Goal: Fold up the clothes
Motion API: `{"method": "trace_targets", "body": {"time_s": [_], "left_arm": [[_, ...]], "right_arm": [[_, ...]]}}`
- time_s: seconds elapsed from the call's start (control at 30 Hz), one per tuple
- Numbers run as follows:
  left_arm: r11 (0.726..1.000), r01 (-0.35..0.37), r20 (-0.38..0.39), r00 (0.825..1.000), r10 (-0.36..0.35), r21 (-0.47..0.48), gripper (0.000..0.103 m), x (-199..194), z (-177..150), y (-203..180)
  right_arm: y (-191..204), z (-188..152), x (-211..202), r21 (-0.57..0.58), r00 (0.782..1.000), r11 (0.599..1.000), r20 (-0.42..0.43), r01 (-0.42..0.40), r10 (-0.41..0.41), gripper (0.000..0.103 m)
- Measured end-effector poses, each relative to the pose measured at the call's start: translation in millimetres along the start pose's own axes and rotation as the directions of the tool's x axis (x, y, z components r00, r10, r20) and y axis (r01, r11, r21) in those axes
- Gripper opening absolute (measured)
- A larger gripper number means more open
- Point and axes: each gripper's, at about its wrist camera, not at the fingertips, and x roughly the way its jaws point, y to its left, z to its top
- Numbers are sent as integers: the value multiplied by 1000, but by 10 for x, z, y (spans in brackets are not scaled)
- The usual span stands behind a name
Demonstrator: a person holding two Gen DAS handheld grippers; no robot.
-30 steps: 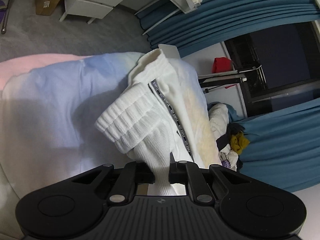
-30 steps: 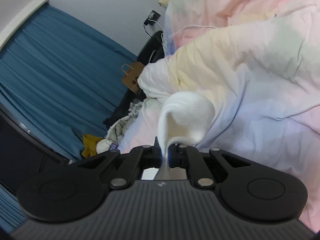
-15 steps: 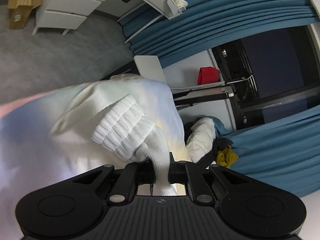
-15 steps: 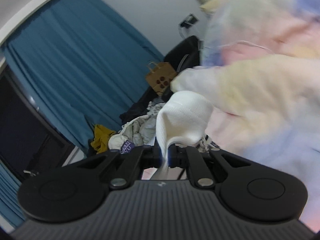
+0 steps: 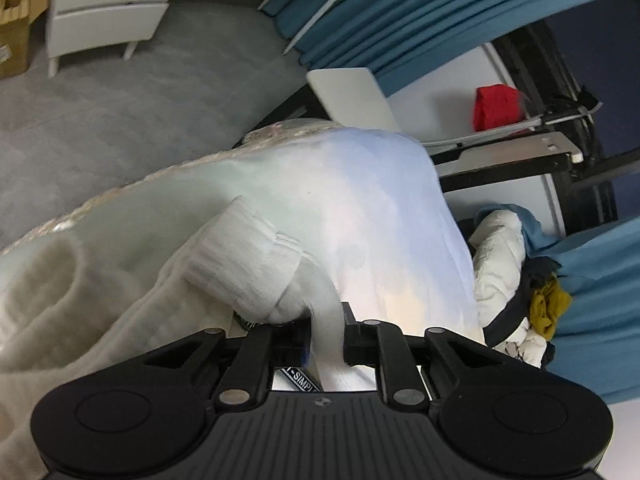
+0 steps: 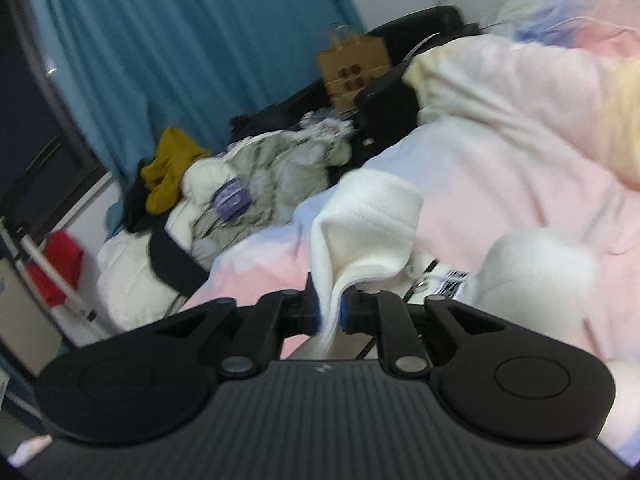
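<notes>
Right now I am working over the pastel duvet [image 5: 360, 208], which is filling the middle of the left wrist view and the right half of the right wrist view. Across it I am holding the white knitted garment [image 5: 132, 308], its bulk lying at lower left in the left view. My left gripper [image 5: 325, 338] is clamped on a sleeve just behind the ribbed cuff [image 5: 244, 264], which is pointing up and left. My right gripper [image 6: 330, 314] is pinching a rounded knit fold that is rising toward centre frame. Both hands are gripping equally close, so I am judging the next fold turns on the cuff's long axis running upper left, away from the left jaws. Blur is hiding the rest.
</notes>
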Motion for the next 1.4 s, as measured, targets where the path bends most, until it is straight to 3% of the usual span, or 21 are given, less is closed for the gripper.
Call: {"method": "trace_targets", "body": {"time_s": [0.03, 0.1, 0.2, 0.3, 0.4, 0.5, 0.57, 0.7, 0.77, 0.8, 1.0, 1.1, 1.2, 1.27, 1.33, 1.37, 1.4], "left_arm": [[1000, 15, -1, 1000, -15, 13, 25, -13, 4, -7], [997, 63, 4, 998, -63, 41, 36, -116, -25, -12], [991, 108, 48, 993, -112, 82, 50, -414, -165, -3], [979, 161, 115, 978, -175, 125, 63, -880, -421, 43], [979, 170, 176, 966, -189, 116, 71, -1306, -760, 208], [984, 173, 203, 963, -179, 47, 76, -1556, -1116, 453], [982, 190, 217, 958, -186, 3, 79, -1577, -1360, 603], [977, 181, 188, 969, -157, -116, 78, -1404, -1758, 894], [960, 208, 134, 974, -184, -189, 77, -1308, -1800, 996], [954, 228, 145, 969, -202, -193, 77, -1267, -1791, 1010], [965, 164, 163, 978, -132, -205, 74, -884, -1595, 1079], [971, 178, 192, 971, -146, -162, 71, -767, -1489, 1056], [968, 202, 223, 961, -166, -148, 65, -669, -1374, 1040], [970, 196, 232, 960, -160, -143, 47, -574, -1332, 1044], [977, 158, 224, 967, -123, -143, 38, -507, -1278, 1026], [979, 143, 226, 968, -108, -145, 31, -525, -1248, 995], [981, 128, 229, 969, -92, -147, 28, -547, -1217, 961]], "right_arm": [[-41, -4, -47, 24, 999, 998, 3, -50, 50, 25], [-153, 5, -182, 95, 989, 985, 13, -147, 147, 51], [-291, 16, -511, 156, 965, 953, 54, -261, 255, 70], [-504, 29, -930, 230, 936, 909, 139, -348, 323, 75], [-807, -64, -1272, 333, 932, 872, 186, -358, 312, 75], [-1086, -220, -1465, 415, 944, 848, 120, -329, 308, 75], [-1213, -322, -1479, 437, 948, 852, 3, -287, 318, 75], [-1342, -486, -1495, 453, 927, 850, -117, -269, 356, 75], [-1384, -527, -1458, 463, 919, 846, -145, -266, 368, 75], [-1396, -552, -1431, 464, 915, 845, -154, -266, 373, 75], [-1494, -659, -1048, 496, 912, 835, -182, -237, 368, 75], [-1528, -654, -855, 520, 900, 805, -144, -284, 411, 75], [-1471, -585, -731, 487, 902, 815, -115, -314, 416, 75], [-1410, -549, -627, 455, 914, 842, -130, -290, 385, 75], [-1353, -530, -593, 424, 931, 862, -104, -277, 350, 75], [-1319, -526, -594, 401, 940, 875, -84, -272, 331, 67], [-1276, -528, -606, 366, 950, 894, -72, -259, 305, 47]]}}
